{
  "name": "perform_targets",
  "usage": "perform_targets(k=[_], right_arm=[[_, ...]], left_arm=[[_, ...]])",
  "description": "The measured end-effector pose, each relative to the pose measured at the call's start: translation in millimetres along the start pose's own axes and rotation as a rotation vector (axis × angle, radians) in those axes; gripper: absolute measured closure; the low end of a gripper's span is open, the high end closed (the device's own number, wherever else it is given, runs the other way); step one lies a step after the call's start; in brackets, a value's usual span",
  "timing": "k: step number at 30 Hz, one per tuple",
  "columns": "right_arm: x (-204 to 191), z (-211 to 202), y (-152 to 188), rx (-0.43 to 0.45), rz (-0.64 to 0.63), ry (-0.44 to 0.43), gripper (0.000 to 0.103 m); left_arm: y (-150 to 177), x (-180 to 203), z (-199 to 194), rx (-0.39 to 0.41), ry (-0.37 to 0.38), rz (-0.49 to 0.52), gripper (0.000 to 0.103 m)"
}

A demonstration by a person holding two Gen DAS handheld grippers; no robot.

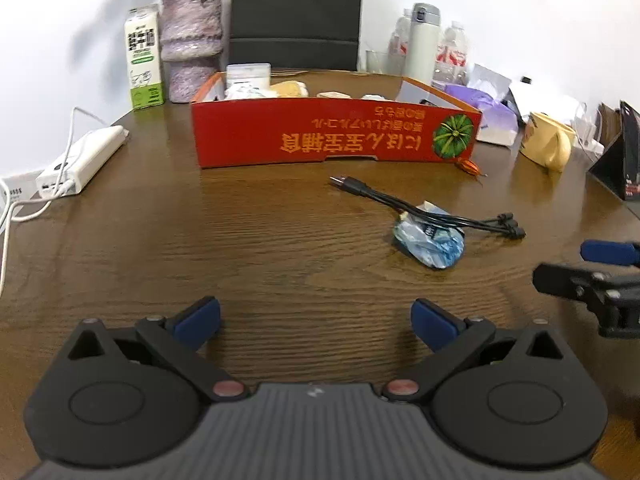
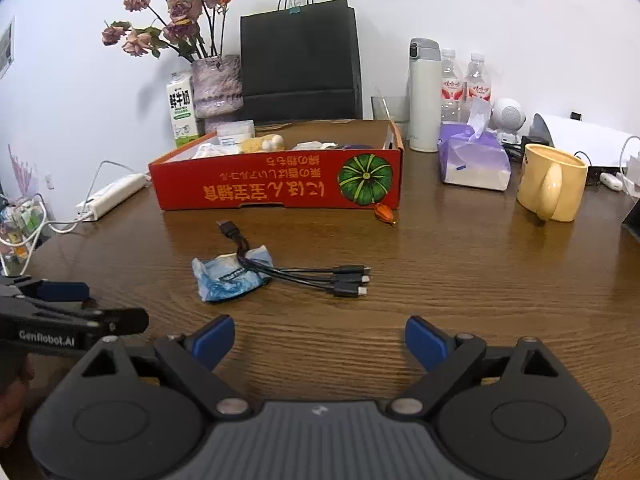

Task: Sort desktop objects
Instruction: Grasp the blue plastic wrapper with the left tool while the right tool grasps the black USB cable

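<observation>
We hold the right gripper (image 2: 320,344) above the wooden table (image 2: 460,280) with its blue pads (image 2: 214,340) spread wide and nothing between them. We hold the left gripper (image 1: 316,324) in the same condition: jaws wide apart, only bare tabletop showing in the gap. In the right wrist view, the left gripper appears at the left edge, beside the right one and apart from it.

Directly ahead of the right gripper, slightly to its left, lies a crumpled blue-and-white wrapper (image 2: 230,276). A black multi-head cable (image 2: 304,274) lies across the wrapper, its three connectors fanned out to the right and its single plug pointing away from us. From the left gripper, both items sit ahead and to the right.

Beyond them stands the red cardboard box (image 2: 276,184), open at the top, with several pale items inside. A small orange object (image 2: 385,213) rests just beside its near right corner. Further right we see a tissue pack (image 2: 472,160) and a yellow mug (image 2: 550,184). To the far left lies a white power strip (image 2: 112,196)
</observation>
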State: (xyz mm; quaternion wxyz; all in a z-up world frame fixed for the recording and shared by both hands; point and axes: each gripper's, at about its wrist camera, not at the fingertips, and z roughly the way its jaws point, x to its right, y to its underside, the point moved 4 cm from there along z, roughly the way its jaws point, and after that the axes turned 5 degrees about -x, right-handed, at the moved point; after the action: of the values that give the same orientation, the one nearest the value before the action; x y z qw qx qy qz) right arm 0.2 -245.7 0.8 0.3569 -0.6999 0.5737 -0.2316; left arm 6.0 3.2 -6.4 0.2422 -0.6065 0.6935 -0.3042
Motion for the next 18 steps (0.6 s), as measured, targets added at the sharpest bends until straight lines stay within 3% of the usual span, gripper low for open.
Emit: perform_targets(k=[4, 7, 9, 10, 13, 14, 16, 18], right_arm=[[3.7, 8.7, -11.0, -0.015, 0.011, -0.013, 0.019], [8.9, 20.4, -32.4, -0.047, 0.052, -0.045, 0.037], [7.9, 30.3, -50.0, -0.068, 0.068, -0.083, 0.046], [5.3, 36.2, -57.9, -0.077, 0.057, -0.104, 0.046], [-11.2, 63.1, -79.5, -0.115, -0.014, -0.161, 0.046], [-17.7, 74.4, -84.8, -0.138, -0.036, -0.168, 0.05], [-33.4, 95.4, -93.2, -0.177, -0.078, -0.179, 0.055], [-50.5, 114.1, -97.8, -0.21, -0.121, -0.197, 0.065]], left_arm=[[-10.5, 18.9, -2.2, 0.063, 0.118, 0.078, 0.002], [-27.0, 44.0, 12.5, 0.062, 0.139, 0.186, 0.01], [-36.7, 54.0, 28.3, 0.026, 0.158, 0.2, 0.04], [-40.2, 57.6, 36.6, -0.007, 0.168, 0.193, 0.045], [-45.7, 60.1, 42.7, 0.0, 0.179, 0.2, 0.055], [-45.5, 59.2, 43.0, 0.005, 0.175, 0.206, 0.065], [-43.6, 55.3, 41.5, 0.013, 0.181, 0.204, 0.074], [-41.3, 50.0, 37.9, 0.01, 0.182, 0.184, 0.083]])
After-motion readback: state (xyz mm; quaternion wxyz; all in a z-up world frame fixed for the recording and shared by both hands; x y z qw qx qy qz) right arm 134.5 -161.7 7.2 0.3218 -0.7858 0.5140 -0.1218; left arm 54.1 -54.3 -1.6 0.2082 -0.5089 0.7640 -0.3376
